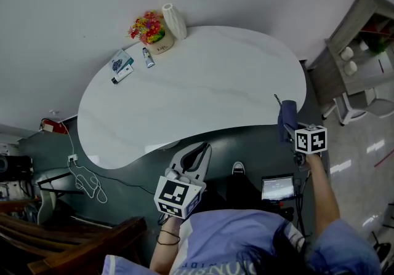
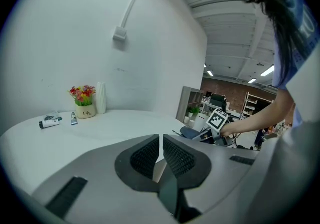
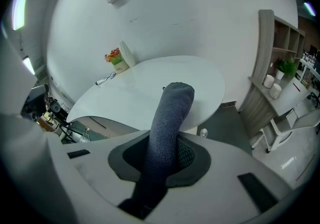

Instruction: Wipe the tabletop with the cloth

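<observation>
A white kidney-shaped tabletop (image 1: 197,92) fills the middle of the head view. My right gripper (image 1: 289,125) hangs just off the table's right front edge, shut on a dark blue cloth (image 1: 287,117). In the right gripper view the cloth (image 3: 167,133) stands up as a thick roll between the jaws, with the tabletop (image 3: 150,92) ahead of it. My left gripper (image 1: 196,158) is at the near edge of the table, below its inward curve, shut and holding nothing; in the left gripper view its ribbed pads (image 2: 172,155) nearly meet.
At the far left of the table stand a flower pot (image 1: 151,32), a white vase (image 1: 174,21), a small tube (image 1: 148,57) and a flat packet (image 1: 121,64). A wooden shelf unit (image 1: 354,52) is to the right. A wooden chair (image 1: 80,240) and cables (image 1: 86,178) lie on the left floor.
</observation>
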A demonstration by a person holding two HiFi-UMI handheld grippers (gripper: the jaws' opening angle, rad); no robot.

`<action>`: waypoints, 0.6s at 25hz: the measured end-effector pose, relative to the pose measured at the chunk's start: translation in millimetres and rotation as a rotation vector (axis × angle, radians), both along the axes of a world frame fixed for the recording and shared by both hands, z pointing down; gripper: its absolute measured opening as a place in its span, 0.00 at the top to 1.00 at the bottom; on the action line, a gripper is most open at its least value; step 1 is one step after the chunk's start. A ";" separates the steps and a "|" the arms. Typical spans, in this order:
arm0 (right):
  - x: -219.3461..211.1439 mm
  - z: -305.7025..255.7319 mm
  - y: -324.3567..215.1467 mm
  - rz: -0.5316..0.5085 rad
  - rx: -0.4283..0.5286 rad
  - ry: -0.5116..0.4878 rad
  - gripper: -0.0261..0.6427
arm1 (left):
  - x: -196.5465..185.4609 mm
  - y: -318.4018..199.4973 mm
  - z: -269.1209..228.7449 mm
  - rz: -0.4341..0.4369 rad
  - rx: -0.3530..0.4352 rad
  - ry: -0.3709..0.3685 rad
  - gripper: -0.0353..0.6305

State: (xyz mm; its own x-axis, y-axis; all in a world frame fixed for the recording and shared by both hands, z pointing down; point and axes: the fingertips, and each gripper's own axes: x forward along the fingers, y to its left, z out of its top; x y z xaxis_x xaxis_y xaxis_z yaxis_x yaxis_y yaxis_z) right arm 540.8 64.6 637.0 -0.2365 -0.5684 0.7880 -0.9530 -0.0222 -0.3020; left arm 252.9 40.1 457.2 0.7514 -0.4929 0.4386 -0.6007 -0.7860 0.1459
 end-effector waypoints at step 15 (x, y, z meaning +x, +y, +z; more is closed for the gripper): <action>-80.8 -80.7 15.3 -0.107 0.195 -0.072 0.85 | -28.1 50.5 3.7 -0.069 -0.012 -0.034 0.92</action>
State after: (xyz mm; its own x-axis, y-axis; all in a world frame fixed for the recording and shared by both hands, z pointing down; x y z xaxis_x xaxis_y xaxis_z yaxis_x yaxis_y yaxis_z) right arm 460.0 79.8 556.3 -0.3548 -0.6769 0.6449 -0.9228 0.1427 -0.3579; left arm 224.8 90.6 460.9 0.7007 -0.5377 0.4689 -0.6581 -0.7410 0.1336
